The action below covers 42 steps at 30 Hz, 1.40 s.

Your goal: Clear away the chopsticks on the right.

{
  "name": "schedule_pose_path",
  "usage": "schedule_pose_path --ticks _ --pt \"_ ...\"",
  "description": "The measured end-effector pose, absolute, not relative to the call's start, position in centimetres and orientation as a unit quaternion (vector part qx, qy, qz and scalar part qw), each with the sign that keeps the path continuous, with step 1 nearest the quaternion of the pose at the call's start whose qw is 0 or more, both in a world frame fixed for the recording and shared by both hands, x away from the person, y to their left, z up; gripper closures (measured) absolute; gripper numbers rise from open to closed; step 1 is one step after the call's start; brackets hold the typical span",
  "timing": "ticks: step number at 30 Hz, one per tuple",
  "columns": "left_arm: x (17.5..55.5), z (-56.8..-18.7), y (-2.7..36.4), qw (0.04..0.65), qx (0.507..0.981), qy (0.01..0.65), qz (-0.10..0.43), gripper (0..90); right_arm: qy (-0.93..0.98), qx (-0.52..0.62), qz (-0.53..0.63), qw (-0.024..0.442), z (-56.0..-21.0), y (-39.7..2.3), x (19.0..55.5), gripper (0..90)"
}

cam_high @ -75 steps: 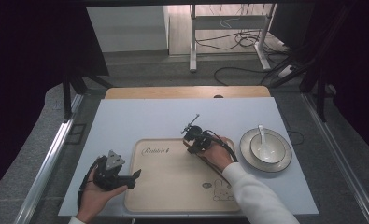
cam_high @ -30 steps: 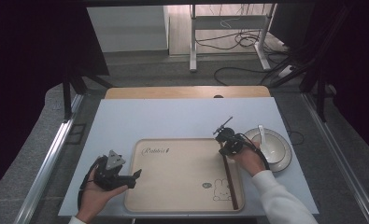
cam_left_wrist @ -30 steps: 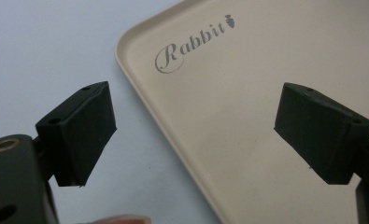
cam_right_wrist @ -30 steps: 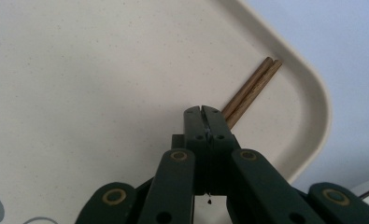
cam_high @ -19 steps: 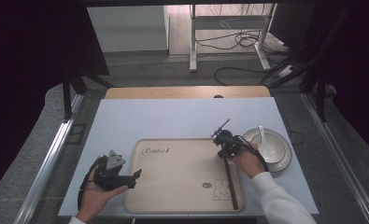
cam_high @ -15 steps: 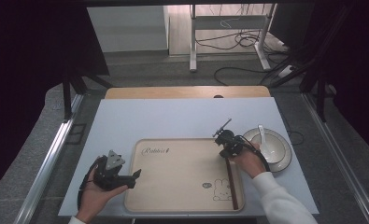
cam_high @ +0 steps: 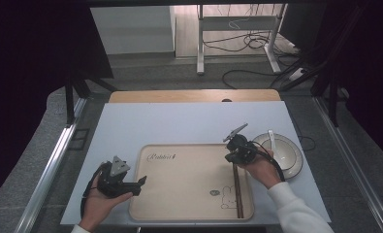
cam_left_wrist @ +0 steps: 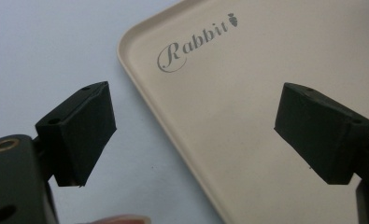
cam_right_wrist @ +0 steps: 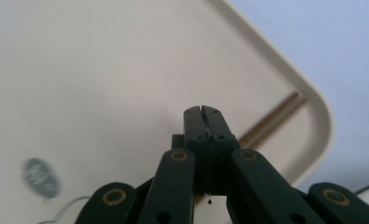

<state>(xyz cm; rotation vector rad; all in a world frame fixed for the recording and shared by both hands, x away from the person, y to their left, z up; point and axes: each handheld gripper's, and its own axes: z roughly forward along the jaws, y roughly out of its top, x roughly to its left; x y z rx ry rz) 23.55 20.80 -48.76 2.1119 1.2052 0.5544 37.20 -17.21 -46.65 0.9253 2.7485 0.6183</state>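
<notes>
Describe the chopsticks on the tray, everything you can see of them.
The chopsticks are a pair of thin, dark brown sticks, wood by the look, lying flat and side by side along the right edge of the beige tray. They run lengthwise beside its rim, next to the printed rabbit drawing. The shut right gripper hovers over their far end; contact cannot be told.

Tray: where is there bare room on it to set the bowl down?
The tray is bare from the Rabbit lettering across its middle. Crowded along its right edge: the chopsticks, the rabbit drawing beside them, and the right gripper above. The bowl sits off-tray, right.
</notes>
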Motion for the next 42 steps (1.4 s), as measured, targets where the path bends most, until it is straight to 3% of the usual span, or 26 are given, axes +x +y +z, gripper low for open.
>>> schedule_pose_path --ticks 8,18,20,24,27,31,42 --pt "23.3 -48.6 21.0 0.318 0.798 0.463 0.215 12.4 0.920 0.246 0.294 0.078 -44.5 -18.7 32.8 89.3" --pt "23.0 -48.5 20.9 0.322 0.795 0.465 0.218 12.4 0.885 0.286 0.363 0.059 -43.8 -24.6 29.5 88.2" --pt "23.0 -48.5 20.9 0.322 0.796 0.465 0.218 12.4 0.879 0.290 0.374 0.059 -44.1 -25.6 29.0 81.5" --pt "23.0 -48.5 21.0 0.319 0.797 0.464 0.218 12.4 0.865 0.291 0.403 0.065 -44.6 -26.5 28.3 53.8" --pt "23.0 -48.5 20.9 0.324 0.794 0.466 0.218 12.4 0.859 0.299 0.408 0.075 -44.7 -26.7 28.2 43.7" --pt "22.9 -48.5 20.8 0.322 0.796 0.463 0.219 12.4 0.855 0.306 0.411 0.085 -44.7 -26.8 28.2 38.2" --pt "23.0 -48.4 20.8 0.323 0.798 0.460 0.218 12.3 0.854 0.297 0.415 0.099 -44.7 -26.5 27.9 33.9"
